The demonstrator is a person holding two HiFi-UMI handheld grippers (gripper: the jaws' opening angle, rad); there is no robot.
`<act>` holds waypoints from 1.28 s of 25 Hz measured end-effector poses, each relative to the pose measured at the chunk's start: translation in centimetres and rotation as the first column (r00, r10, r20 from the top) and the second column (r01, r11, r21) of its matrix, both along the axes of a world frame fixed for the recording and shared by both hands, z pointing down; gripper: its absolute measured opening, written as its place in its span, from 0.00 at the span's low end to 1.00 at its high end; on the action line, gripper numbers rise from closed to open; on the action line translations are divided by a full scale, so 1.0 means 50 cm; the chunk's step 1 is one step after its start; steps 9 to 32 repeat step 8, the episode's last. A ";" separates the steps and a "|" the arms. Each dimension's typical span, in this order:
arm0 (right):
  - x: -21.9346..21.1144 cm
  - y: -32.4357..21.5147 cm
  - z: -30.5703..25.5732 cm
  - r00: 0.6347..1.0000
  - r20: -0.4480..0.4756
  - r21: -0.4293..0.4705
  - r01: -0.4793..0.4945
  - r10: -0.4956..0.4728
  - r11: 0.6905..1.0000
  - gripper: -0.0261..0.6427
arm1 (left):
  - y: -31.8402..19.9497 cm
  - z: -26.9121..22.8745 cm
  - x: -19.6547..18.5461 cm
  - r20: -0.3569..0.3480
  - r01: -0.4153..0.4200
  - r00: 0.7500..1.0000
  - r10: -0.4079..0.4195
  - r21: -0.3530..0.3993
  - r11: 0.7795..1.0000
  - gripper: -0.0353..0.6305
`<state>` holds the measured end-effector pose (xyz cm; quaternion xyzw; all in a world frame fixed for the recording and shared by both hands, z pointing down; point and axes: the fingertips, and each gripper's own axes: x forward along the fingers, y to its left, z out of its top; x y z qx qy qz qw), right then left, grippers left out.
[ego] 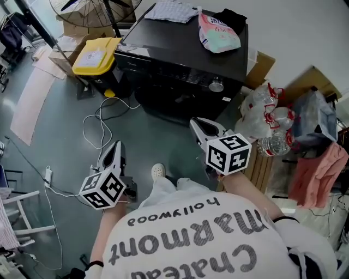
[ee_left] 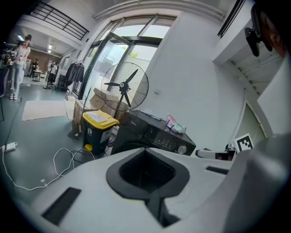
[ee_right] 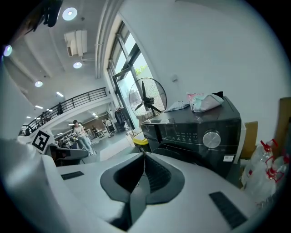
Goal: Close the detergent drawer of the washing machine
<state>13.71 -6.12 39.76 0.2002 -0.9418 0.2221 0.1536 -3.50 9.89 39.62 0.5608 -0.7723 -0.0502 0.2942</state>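
Washing machine (ego: 163, 41) stands black at the top of the head view, with a pink bag (ego: 218, 32) and a cloth (ego: 173, 11) lying on its lid. Its detergent drawer (ego: 135, 61) is at the left end of the front panel, opposite the knob (ego: 216, 84), and looks level with the panel. A yellow-lidded bin (ego: 94, 56) stands just beside the machine's left side. Both tools point toward the machine and are well apart from it: the left gripper (ego: 115, 147) over the floor near a white cable (ego: 98, 128), the right gripper (ego: 197, 125) nearer the front.

The left gripper view shows its jaws pressed together with nothing between them. Beyond them are the machine (ee_left: 150, 134), the bin (ee_left: 97, 125) and a fan (ee_left: 125, 86).

The right gripper view shows its jaws meeting at the tips, empty. The panel (ee_right: 182, 134) and knob (ee_right: 211, 139) face them, apart.
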 end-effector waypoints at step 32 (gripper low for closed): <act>0.041 -0.011 0.032 0.999 -0.034 -0.010 -0.020 0.020 1.000 0.08 | -0.001 0.024 0.033 -0.026 -0.003 1.000 0.003 0.002 1.000 0.06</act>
